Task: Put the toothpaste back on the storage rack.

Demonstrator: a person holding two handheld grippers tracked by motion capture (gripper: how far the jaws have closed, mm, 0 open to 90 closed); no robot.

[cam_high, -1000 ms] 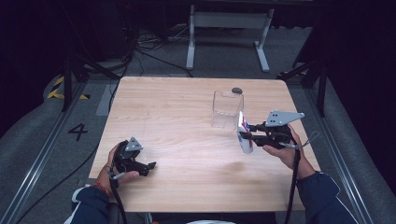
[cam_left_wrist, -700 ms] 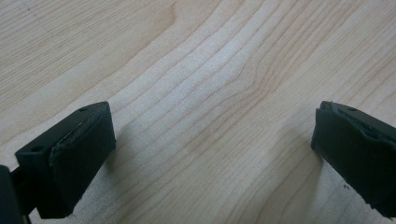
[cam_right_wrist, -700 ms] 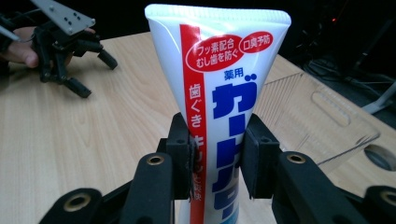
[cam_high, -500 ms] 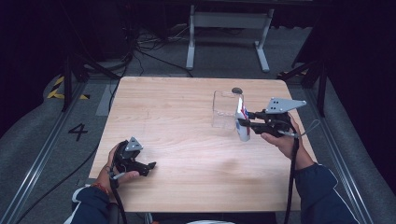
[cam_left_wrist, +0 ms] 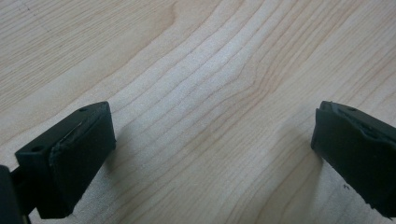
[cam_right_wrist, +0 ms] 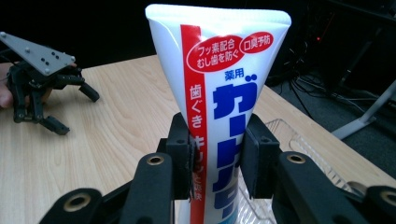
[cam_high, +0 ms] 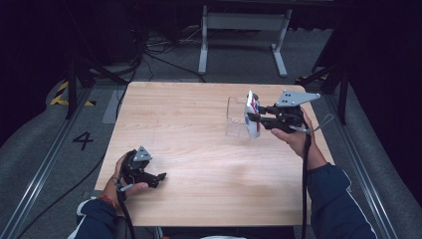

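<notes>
My right gripper [cam_high: 253,118] [cam_right_wrist: 217,158] is shut on a white toothpaste tube [cam_high: 252,117] [cam_right_wrist: 222,93] with a red stripe and blue lettering. It holds the tube upright in the air, just to the right of a clear plastic cup [cam_high: 235,115] that stands on the wooden table [cam_high: 199,149]. In the right gripper view the cup's rim [cam_right_wrist: 299,140] lies low behind the tube. My left gripper [cam_high: 158,178] rests near the table's front left, jaws open wide over bare wood [cam_left_wrist: 210,130], nothing between its pads [cam_left_wrist: 79,154].
The left gripper [cam_right_wrist: 42,98] shows far off at the left of the right gripper view. Beyond the table's far edge stand a metal frame's legs [cam_high: 239,30] and floor cables. A floor rail with a number marking [cam_high: 82,141] runs along the left.
My right gripper has lifted the toothpaste tube and carried it up and back toward the clear cup. The left gripper has stayed where it was.
</notes>
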